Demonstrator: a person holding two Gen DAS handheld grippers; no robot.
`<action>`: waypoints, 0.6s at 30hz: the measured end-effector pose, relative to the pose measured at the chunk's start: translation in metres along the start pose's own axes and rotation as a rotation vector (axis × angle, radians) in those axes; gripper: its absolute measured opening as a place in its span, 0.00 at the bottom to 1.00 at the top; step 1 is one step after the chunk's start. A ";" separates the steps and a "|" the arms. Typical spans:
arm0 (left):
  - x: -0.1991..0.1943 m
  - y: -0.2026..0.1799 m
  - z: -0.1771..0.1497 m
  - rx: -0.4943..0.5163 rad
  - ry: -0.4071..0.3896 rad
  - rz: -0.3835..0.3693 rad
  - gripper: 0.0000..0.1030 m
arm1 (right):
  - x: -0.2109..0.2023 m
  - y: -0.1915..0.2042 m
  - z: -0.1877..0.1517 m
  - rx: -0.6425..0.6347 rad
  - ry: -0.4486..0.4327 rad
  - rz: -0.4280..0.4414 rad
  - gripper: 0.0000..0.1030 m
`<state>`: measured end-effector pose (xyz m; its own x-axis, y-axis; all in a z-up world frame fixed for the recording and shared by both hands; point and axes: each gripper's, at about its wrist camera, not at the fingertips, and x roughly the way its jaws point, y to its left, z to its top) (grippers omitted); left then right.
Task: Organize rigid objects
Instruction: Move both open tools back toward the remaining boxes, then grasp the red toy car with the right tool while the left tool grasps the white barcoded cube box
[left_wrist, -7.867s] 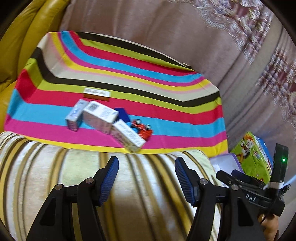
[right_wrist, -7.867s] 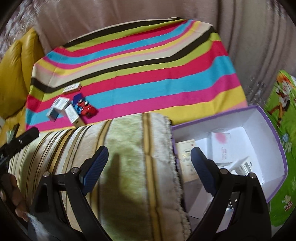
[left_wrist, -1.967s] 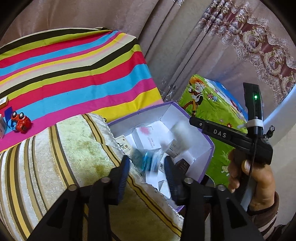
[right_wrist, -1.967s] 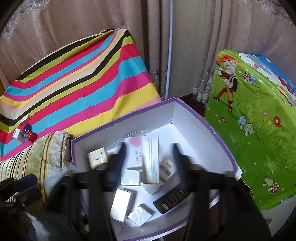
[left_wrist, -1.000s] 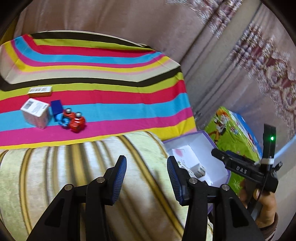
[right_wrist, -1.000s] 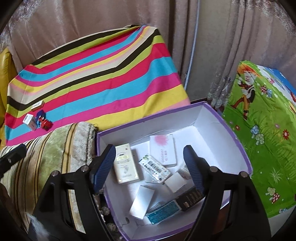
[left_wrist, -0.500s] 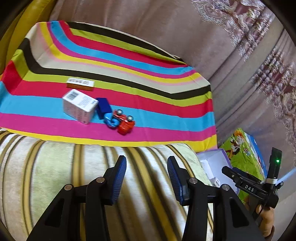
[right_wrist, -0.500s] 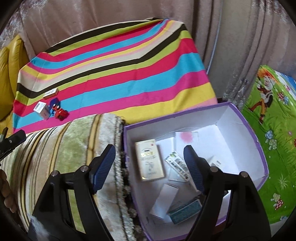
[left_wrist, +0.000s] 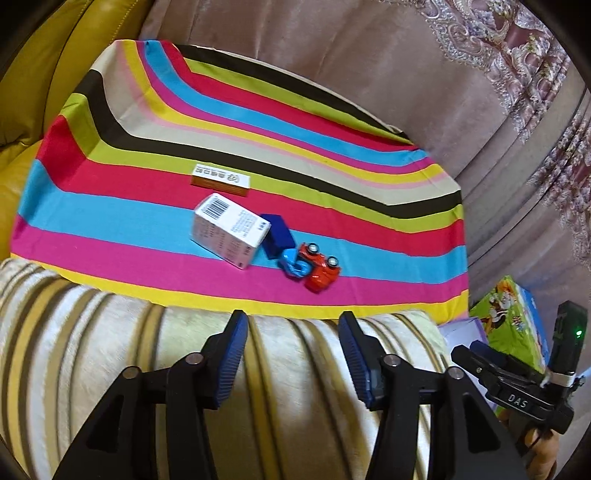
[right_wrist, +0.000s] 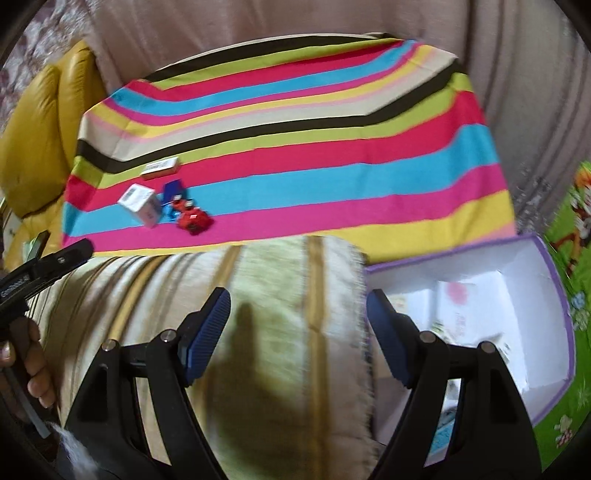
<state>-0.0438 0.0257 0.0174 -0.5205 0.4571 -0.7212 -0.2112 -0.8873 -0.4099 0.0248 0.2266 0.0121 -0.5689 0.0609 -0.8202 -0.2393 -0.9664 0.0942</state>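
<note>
I see a striped plush cushion (left_wrist: 110, 350) nearest me, beyond it a flat surface under a smooth multicoloured striped cloth (left_wrist: 258, 122). At near right sits one purple-rimmed white cardboard box (right_wrist: 554, 280) with cartons inside. My left gripper (left_wrist: 291, 354) hovers level over the cushion, fingers spread, empty; my right gripper (right_wrist: 297, 332) likewise, spread and empty, beside the box. On the cloth, left of centre, lie five rigid things: one white barcoded carton (left_wrist: 229, 230), one flat orange-and-white packet (left_wrist: 221, 180) just beyond it, one dark blue block (left_wrist: 277, 236), one red toy car (left_wrist: 320, 271) touching one light blue toy (left_wrist: 294, 266).
</note>
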 end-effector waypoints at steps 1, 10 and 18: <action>0.002 0.002 0.002 0.003 0.005 0.005 0.52 | 0.003 0.007 0.003 -0.012 0.007 0.013 0.77; 0.016 0.011 0.020 0.049 0.033 0.061 0.59 | 0.037 0.049 0.019 -0.096 0.074 0.075 0.77; 0.031 0.019 0.036 0.080 0.064 0.099 0.66 | 0.060 0.069 0.033 -0.122 0.093 0.071 0.77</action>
<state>-0.0936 0.0204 0.0075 -0.4885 0.3678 -0.7913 -0.2281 -0.9291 -0.2911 -0.0517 0.1719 -0.0116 -0.5039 -0.0263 -0.8634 -0.1007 -0.9909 0.0889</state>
